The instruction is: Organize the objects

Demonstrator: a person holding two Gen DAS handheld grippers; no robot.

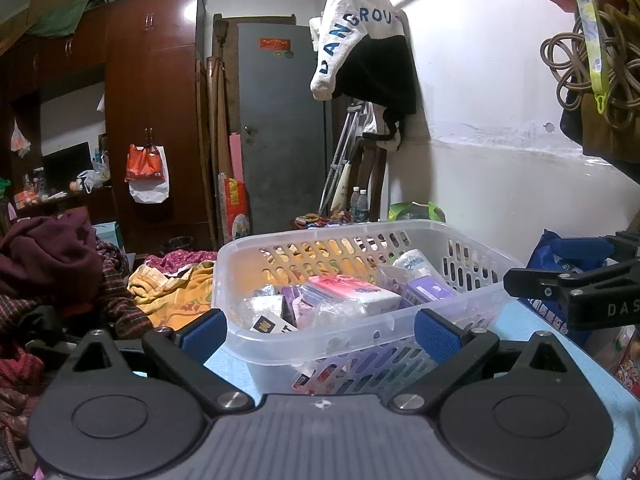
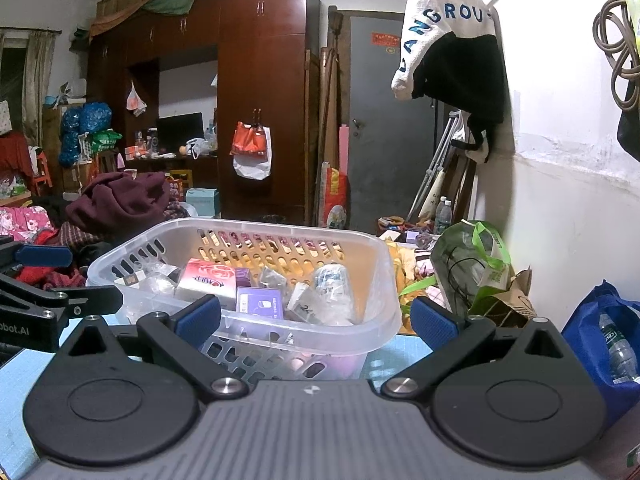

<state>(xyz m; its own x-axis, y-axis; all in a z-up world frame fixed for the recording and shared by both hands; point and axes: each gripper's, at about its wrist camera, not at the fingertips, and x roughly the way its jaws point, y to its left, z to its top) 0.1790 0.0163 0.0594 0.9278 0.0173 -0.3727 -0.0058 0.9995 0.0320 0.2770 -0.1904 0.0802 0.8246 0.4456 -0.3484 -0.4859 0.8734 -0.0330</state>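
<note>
A clear plastic basket (image 1: 472, 304) (image 2: 380, 280) with slotted walls stands on a light blue tabletop (image 1: 516, 316) (image 2: 396, 354). It holds several small packs: a pink and white tissue pack (image 1: 352, 290) (image 2: 208, 278), a purple box (image 1: 424, 294) (image 2: 260, 304) and wrapped items. My left gripper (image 1: 320, 330) is open and empty, its blue pads either side of the basket's near wall. My right gripper (image 2: 316, 320) is open and empty, just in front of the basket. The right gripper shows at the right edge of the left wrist view (image 1: 572, 292).
A blue bag (image 2: 600, 340) with a water bottle lies at the right. A green bag (image 2: 472, 264) and brown paper bag stand by the white wall. Piled clothes (image 1: 52, 264) lie at the left. A wardrobe (image 2: 260, 80) and grey door (image 1: 280, 128) stand behind.
</note>
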